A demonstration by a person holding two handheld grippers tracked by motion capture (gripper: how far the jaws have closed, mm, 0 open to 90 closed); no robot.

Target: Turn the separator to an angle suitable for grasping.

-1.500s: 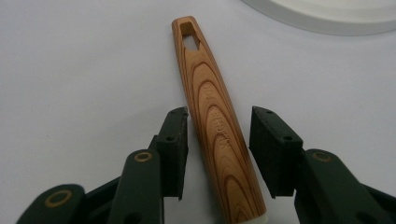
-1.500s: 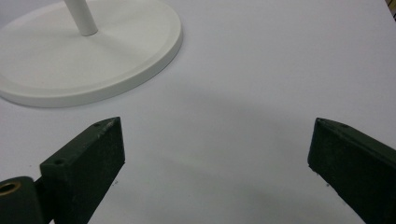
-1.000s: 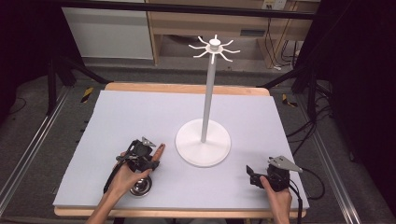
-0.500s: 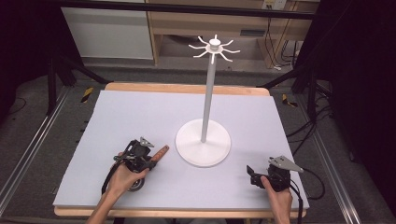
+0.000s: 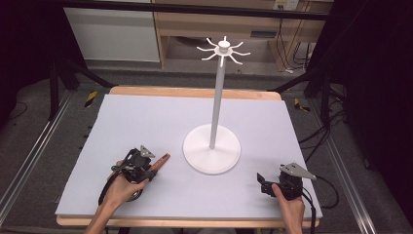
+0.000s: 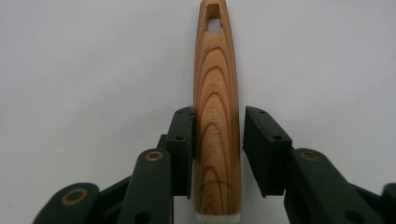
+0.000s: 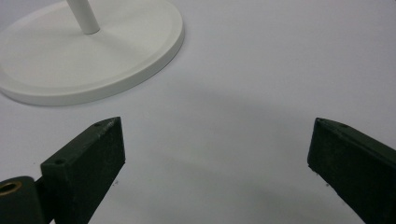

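A utensil with a wooden handle (image 5: 160, 161) lies on the pale tabletop at the front left, its far end pierced by a hanging hole (image 6: 214, 10). My left gripper (image 5: 147, 169) straddles that handle (image 6: 217, 140). Its jaws have just been opening: the left pad lies against the wood and a narrow gap shows at the right pad (image 6: 261, 149). The person's left hand covers the utensil's other end. At the front right my right gripper (image 5: 263, 184) rests low over the table, its jaws (image 7: 215, 135) wide apart with nothing between them.
A white stand (image 5: 215, 102) with a round base (image 5: 212, 155) and a ring of hooks (image 5: 223, 48) on top rises mid-table, between the two grippers. Its base (image 7: 93, 60) lies just ahead of the right gripper. The wooden table edge (image 5: 195, 92) runs along the back.
The left gripper and the wooden handle have shifted slightly left and toward the front edge. The right hand has stayed put.
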